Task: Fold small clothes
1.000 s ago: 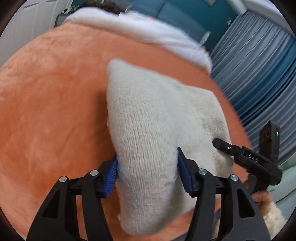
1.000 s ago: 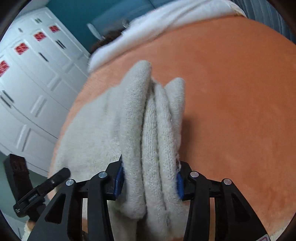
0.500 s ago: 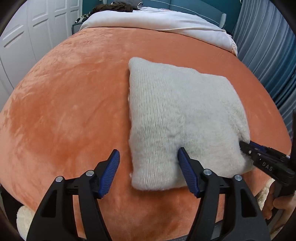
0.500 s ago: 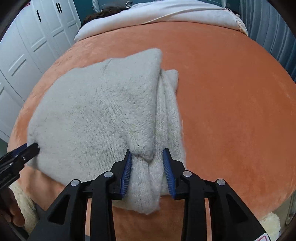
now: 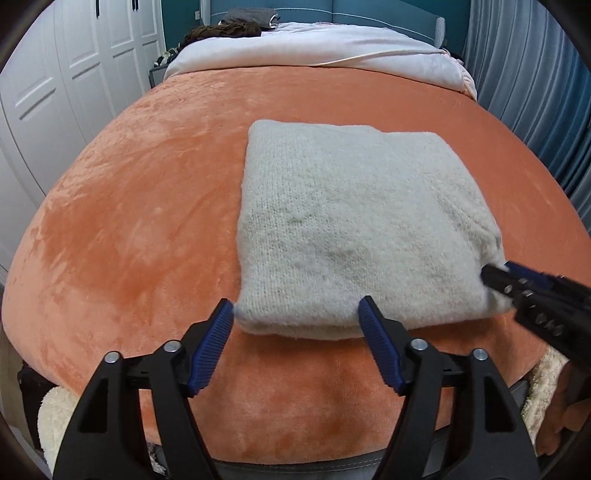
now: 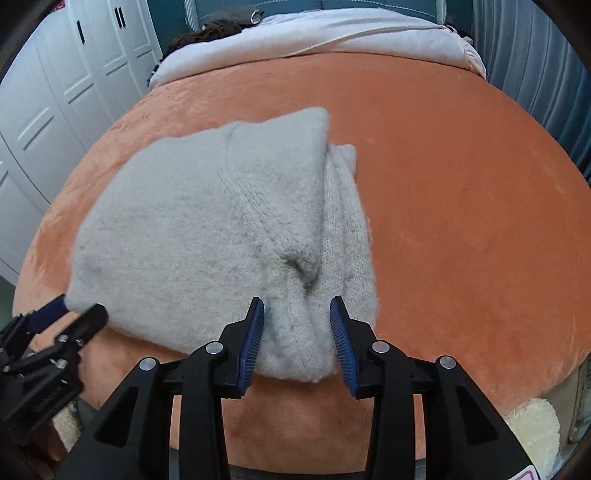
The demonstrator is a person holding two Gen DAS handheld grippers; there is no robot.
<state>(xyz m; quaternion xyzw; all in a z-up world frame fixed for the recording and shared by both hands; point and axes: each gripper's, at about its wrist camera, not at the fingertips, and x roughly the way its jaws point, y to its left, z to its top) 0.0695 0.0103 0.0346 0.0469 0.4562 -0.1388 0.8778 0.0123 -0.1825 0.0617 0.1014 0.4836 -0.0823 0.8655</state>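
A cream knitted sweater (image 5: 354,221) lies folded into a thick square on the orange plush bed cover (image 5: 140,229). It also shows in the right wrist view (image 6: 207,236), with folded layers bunched at its right edge. My left gripper (image 5: 295,312) is open at the sweater's near left edge, its jaws wide apart and holding nothing. My right gripper (image 6: 297,314) is open, its jaws either side of the near right corner without clamping it. The right gripper also shows in the left wrist view (image 5: 498,273), and the left gripper in the right wrist view (image 6: 79,308).
A white duvet (image 5: 332,48) lies across the far end of the bed, with dark clothes (image 5: 229,27) beyond it. White wardrobe doors (image 5: 55,92) stand left, grey-blue curtains (image 5: 535,74) right. A fluffy cream rug (image 6: 532,424) lies below the bed's near edge.
Both grippers let go of the sweater and drew back toward the near edge. The sweater went from lifted and folded over to lying flat as a square.
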